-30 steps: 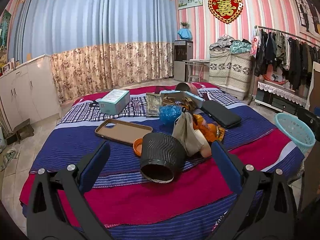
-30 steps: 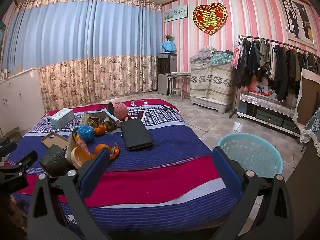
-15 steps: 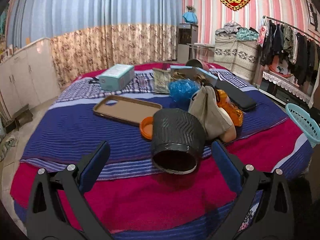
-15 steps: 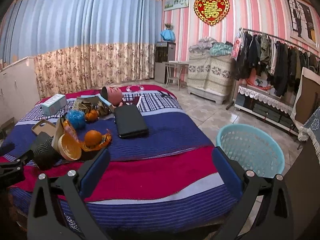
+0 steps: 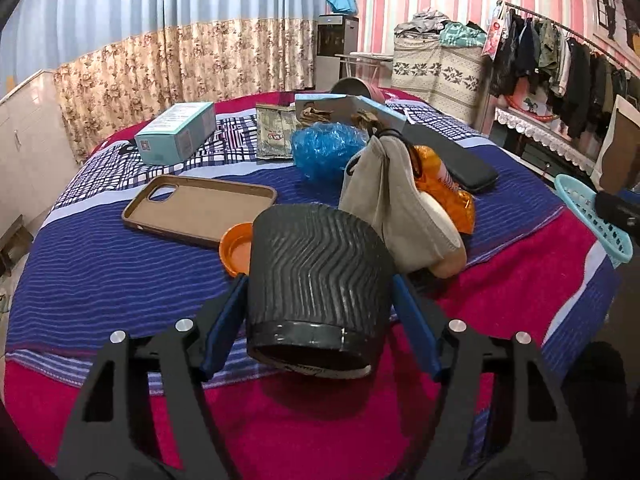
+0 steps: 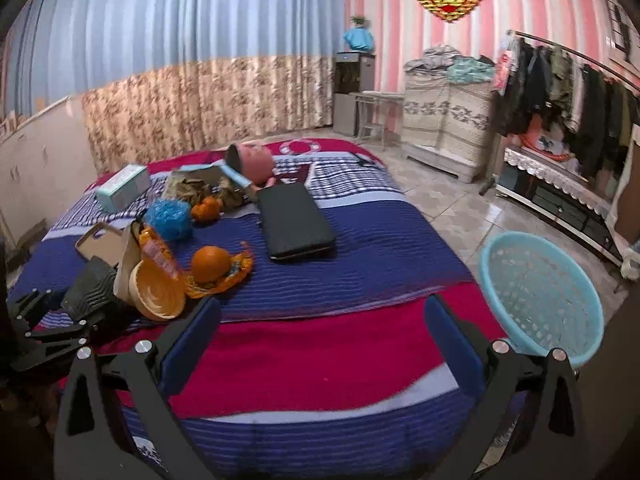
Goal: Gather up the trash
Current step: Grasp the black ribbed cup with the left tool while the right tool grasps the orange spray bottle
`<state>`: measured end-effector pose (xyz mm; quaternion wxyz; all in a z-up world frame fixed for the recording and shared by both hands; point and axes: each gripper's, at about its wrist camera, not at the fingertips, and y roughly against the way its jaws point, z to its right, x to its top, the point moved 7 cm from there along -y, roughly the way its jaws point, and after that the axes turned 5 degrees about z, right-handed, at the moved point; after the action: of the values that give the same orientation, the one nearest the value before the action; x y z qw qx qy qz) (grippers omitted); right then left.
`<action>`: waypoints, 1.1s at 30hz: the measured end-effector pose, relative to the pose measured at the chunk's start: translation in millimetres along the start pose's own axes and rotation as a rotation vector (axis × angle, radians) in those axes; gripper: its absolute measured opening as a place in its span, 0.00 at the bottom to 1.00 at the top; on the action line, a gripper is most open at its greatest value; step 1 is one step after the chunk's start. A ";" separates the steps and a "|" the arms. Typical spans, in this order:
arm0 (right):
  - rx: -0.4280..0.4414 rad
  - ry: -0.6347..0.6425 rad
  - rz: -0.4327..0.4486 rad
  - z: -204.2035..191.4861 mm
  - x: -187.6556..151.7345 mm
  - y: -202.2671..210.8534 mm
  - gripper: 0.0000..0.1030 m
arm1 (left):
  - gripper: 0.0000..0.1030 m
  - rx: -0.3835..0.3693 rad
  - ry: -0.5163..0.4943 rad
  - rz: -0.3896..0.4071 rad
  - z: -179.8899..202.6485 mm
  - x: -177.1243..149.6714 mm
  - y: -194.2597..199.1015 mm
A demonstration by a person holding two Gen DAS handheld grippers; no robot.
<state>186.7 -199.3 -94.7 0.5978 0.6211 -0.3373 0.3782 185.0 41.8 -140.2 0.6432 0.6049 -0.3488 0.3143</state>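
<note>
A black ribbed cup (image 5: 316, 276) lies on its side on the striped bedspread (image 5: 100, 280), mouth toward me. My left gripper (image 5: 318, 280) straddles it; its jaws are closing and the blue pads (image 5: 224, 328) touch both sides of the cup. An orange lid (image 5: 236, 250), a beige pouch (image 5: 384, 200), an orange wrapper (image 5: 440, 188) and a crumpled blue plastic ball (image 5: 328, 148) lie just behind. My right gripper (image 6: 320, 304) is open over the red band of the bedspread (image 6: 320, 344), nothing between its fingers. The light blue basket (image 6: 540, 296) stands on the floor to its right.
A brown phone case (image 5: 200, 208), a teal box (image 5: 176, 132), a black flat case (image 6: 294, 224), an orange (image 6: 210, 262) on peel and a pink bowl-like thing (image 6: 252, 162) also lie on the bed. A clothes rack (image 6: 568, 92) lines the right wall.
My left gripper moved forward and down onto the black cup, and its jaws narrowed from wide apart to touching it. My right gripper tilted down and drifted slightly; the basket looms larger.
</note>
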 end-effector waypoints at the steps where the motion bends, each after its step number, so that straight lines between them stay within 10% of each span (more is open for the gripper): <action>1: 0.021 0.007 -0.006 -6.6 0.4 -3.3 0.96 | 0.68 0.001 0.004 0.003 -2.3 0.7 2.8; 9: 0.128 0.116 -0.069 -65.3 3.9 -35.2 0.94 | 0.68 0.077 0.027 0.072 -42.3 23.1 30.3; 14: 0.189 0.186 -0.109 -101.3 4.1 -59.6 0.73 | 0.68 0.140 0.047 0.083 -73.2 29.3 33.9; 23: 0.298 0.185 -0.145 -122.6 8.6 -76.7 0.04 | 0.68 0.174 0.082 0.137 -97.3 50.6 46.7; 33: 0.328 -0.002 0.021 -59.8 75.1 -33.9 0.01 | 0.68 0.158 0.068 0.222 -78.1 91.6 57.9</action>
<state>248.8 -135.2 -45.8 0.4840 0.7074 -0.2781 0.4336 193.7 122.1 -33.8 0.5662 0.6003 -0.3659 0.4303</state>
